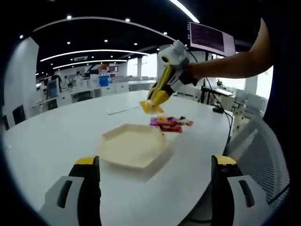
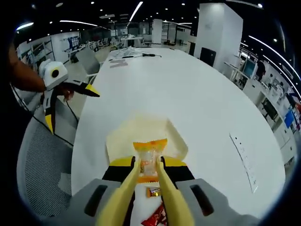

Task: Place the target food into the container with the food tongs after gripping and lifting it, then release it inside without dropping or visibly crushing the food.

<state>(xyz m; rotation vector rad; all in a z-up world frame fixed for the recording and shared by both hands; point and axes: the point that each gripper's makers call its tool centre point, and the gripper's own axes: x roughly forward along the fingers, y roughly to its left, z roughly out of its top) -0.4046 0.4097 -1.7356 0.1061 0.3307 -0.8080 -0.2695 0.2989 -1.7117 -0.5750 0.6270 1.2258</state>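
My right gripper [image 2: 148, 173] is shut on yellow food tongs [image 2: 165, 188]. The tongs pinch a clear snack packet with an orange top [image 2: 149, 157] and hold it in the air above the cream hexagonal tray [image 2: 121, 137]. In the left gripper view the same packet [image 1: 151, 107] hangs from the tongs [image 1: 160, 89] just beyond the tray [image 1: 131, 147], over a small pile of coloured snack packets [image 1: 170, 123]. The right gripper [image 1: 170, 59] reaches in from the right there. My left gripper [image 1: 156, 165] stands wide open near the table's edge, in front of the tray, with nothing between its jaws.
The white oval table [image 1: 56, 132] runs far beyond the tray. A grey mesh chair [image 2: 37, 160] stands by the table edge, under the left gripper [image 2: 70, 103]. A paper strip [image 2: 244, 160] lies at the right. More packets [image 2: 153, 209] lie beneath the tongs.
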